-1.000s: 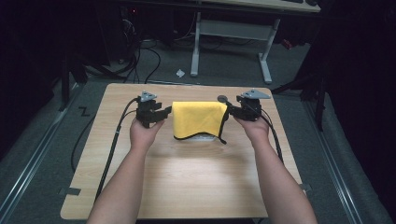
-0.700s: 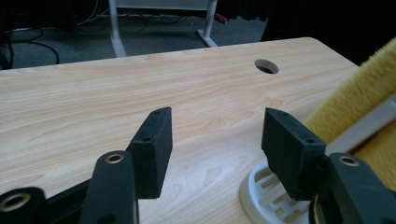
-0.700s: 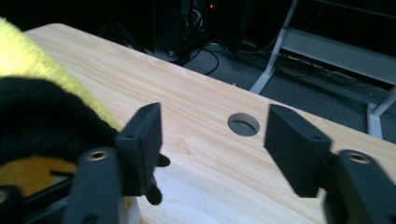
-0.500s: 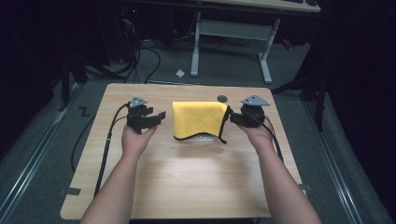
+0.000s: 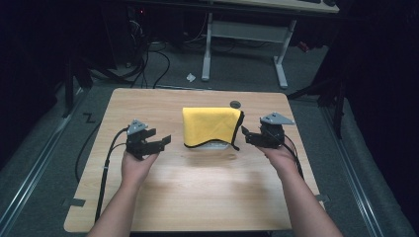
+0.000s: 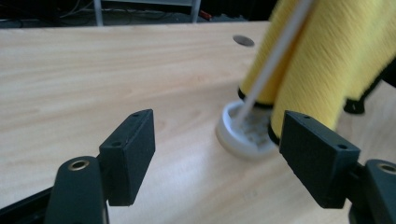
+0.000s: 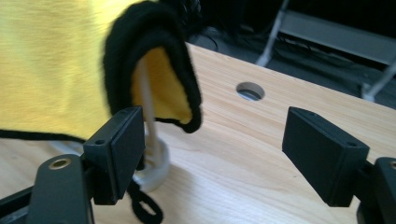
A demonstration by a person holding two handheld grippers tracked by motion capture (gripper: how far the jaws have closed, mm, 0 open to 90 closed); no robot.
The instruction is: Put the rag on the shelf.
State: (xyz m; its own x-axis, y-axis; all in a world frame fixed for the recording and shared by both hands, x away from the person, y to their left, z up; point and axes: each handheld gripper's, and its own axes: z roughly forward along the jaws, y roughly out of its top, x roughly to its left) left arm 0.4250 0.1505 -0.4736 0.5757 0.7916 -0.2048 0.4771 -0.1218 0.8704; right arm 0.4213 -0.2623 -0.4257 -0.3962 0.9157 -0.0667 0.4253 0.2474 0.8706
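Yellow cloth draped on its stand, both claws wide and holding nothing.

The left claw (image 5: 160, 142) has just been opening, with nothing between its jaws; the yellow cloth (image 5: 210, 126) hangs just beyond its tips, toward its right jaw. The right claw (image 5: 245, 135) has also just been opening and is bare; the cloth's black-edged corner hangs just past its left jaw. The cloth sits over a thin white stand (image 6: 245, 130) on the wooden surface (image 5: 197, 192), between the two claws.
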